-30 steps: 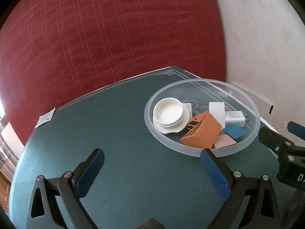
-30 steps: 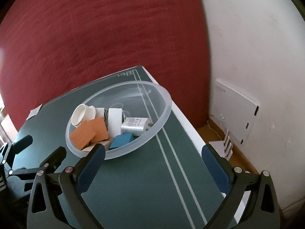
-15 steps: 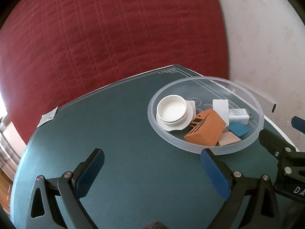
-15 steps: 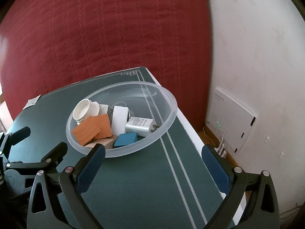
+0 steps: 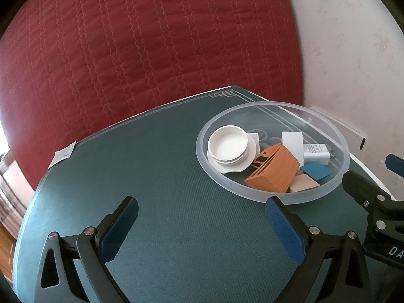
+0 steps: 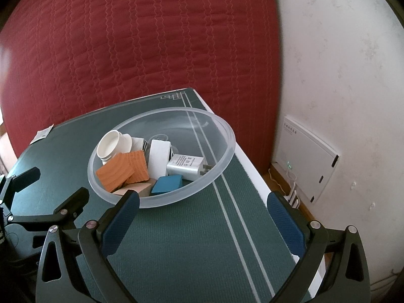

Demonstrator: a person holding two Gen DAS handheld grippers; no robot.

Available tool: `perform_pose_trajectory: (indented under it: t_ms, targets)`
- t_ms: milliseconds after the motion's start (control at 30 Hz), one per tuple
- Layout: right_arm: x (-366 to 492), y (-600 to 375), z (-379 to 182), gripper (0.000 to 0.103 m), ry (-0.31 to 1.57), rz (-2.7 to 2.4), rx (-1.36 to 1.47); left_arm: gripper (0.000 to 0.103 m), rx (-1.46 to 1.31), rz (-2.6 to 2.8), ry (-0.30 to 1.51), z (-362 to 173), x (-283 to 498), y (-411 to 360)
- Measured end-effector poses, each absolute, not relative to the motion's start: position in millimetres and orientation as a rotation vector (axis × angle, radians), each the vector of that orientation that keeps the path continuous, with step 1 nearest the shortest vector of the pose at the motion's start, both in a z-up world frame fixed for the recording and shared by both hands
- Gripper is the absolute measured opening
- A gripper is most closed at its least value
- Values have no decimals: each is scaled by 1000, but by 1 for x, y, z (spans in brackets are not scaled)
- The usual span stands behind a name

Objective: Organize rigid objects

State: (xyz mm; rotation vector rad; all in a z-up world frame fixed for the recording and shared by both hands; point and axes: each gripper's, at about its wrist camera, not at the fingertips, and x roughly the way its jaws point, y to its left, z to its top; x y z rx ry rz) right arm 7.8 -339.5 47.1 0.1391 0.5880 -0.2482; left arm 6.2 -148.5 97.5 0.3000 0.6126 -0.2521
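A clear plastic bowl (image 5: 325, 192) (image 6: 222, 166) stands on the green table mat. Inside lie a white cap (image 5: 228, 146) (image 6: 111, 146), an orange block (image 5: 274, 173) (image 6: 121, 170), a white charger (image 5: 317, 152) (image 6: 186, 166), a white box (image 6: 159, 160), a blue block (image 5: 315, 170) (image 6: 168, 184) and a tan block (image 5: 303, 184) (image 6: 137, 189). My left gripper (image 5: 202, 229) hangs open, short of the bowl and to its left. My right gripper (image 6: 202, 223) is open too, just in front of the bowl. Each gripper shows at the other view's edge.
The green mat (image 5: 164, 189) (image 6: 192, 240) ends at a white table edge (image 6: 255, 174) on the right. A red quilted panel (image 5: 151, 50) rises behind. A white wall box (image 6: 308, 156) and a cable sit low on the right wall. A paper tag (image 5: 63, 152) lies at the mat's far left corner.
Both views have pulled back and risen slightly, so the bowl sits a little farther off. Bowl contents are unmoved and both grippers stay open.
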Motion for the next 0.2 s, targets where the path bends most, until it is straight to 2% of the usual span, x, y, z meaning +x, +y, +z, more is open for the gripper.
perform_pose_trajectory:
  t_ms: [200]
  targets:
    - [8, -340, 47, 102, 596, -248, 139, 102, 294, -248, 624, 99, 6, -148]
